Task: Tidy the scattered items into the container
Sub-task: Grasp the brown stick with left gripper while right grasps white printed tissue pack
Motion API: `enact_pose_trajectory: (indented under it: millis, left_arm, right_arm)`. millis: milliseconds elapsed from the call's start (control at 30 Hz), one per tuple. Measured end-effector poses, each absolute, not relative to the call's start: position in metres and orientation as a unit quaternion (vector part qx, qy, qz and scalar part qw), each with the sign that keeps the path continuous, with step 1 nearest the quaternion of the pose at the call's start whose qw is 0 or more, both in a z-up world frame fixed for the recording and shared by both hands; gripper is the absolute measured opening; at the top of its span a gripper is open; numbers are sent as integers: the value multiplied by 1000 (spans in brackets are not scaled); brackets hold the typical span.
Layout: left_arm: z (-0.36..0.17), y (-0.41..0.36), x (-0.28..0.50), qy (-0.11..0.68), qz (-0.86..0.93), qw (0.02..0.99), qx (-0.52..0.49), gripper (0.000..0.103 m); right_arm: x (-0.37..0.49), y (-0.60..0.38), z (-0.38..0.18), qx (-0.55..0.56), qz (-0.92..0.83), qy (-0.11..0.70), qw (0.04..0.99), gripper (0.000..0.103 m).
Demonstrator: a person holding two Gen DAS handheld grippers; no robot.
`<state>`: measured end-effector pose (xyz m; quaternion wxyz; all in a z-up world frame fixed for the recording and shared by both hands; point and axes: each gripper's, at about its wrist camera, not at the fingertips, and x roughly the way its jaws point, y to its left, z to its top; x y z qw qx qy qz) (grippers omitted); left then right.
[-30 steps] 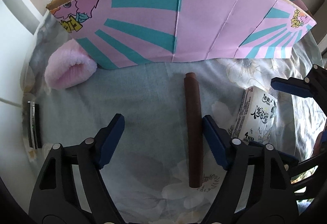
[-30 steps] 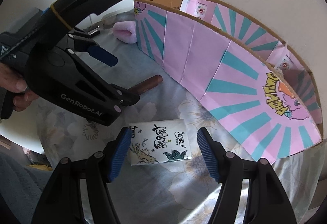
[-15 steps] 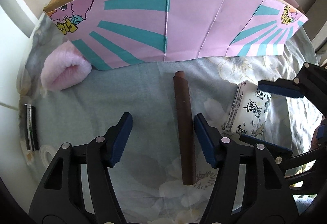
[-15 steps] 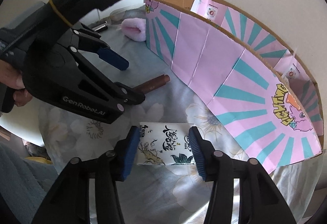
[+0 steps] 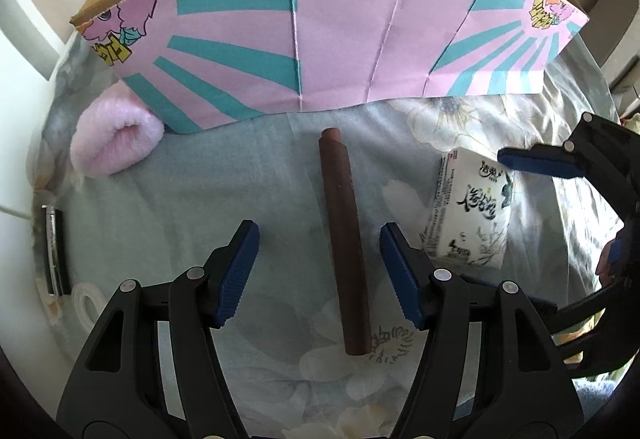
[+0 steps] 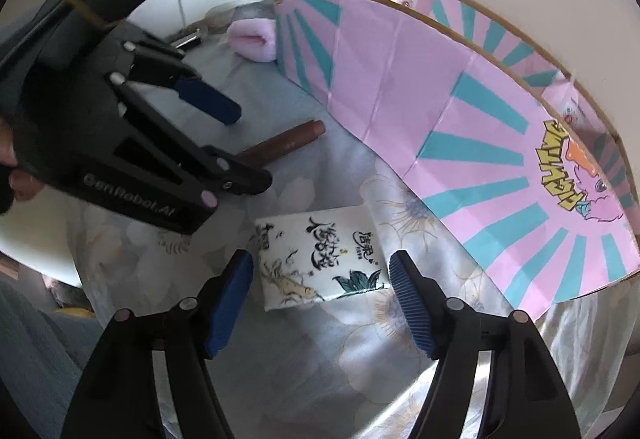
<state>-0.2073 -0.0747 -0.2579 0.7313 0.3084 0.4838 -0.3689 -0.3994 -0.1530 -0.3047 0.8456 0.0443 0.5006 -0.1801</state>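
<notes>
Pink fluff, a rolled plush piece (image 5: pixel 114 145), lies at the far left against the corner of the pink-and-teal cardboard box (image 5: pixel 340 39). Next comes the brown stick (image 5: pixel 344 239), lying on the floral sheet (image 5: pixel 240 167) between the pads of the left tool (image 5: pixel 320 273), which stands half-wide with neither pad touching it. Further right, the white tissue pack (image 6: pixel 320 255) lies flat beside the box wall, between the blue pads of the right tool (image 6: pixel 322 305), whose jaws are opening, clear of the pack.
</notes>
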Motion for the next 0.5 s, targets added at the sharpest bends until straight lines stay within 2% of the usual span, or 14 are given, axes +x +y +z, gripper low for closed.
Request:
enact_pose_trajectory:
  millis: [67,133,200,267,367,500]
  left_arm:
    - [-258,-74,-209,484,-371,731,306,59]
    - [-258,-72,-210,483,-371,733,303,51]
    - [-257,-70,-210,485,-373,733,297,33]
    - [-256,-67,-208,495,-379,731,278,23]
    - [-254,-64,-210,497,-381,733,266,15]
    - [-246,-58,-216,488,-383,739,261,9]
  right_arm:
    - [-398,-152,-305,44,-175,500,847,67]
    - [-397,-154,-306,40,-178,502,845,67]
    - [-393,-161,-305,40,-182,501,845,61]
    - [-392,-159,-306,48,-181,500,846,59]
    - [-392,-158,-305,52,-182,497,847,58]
    - [-394,-154,-299,56,-191,489,849,57]
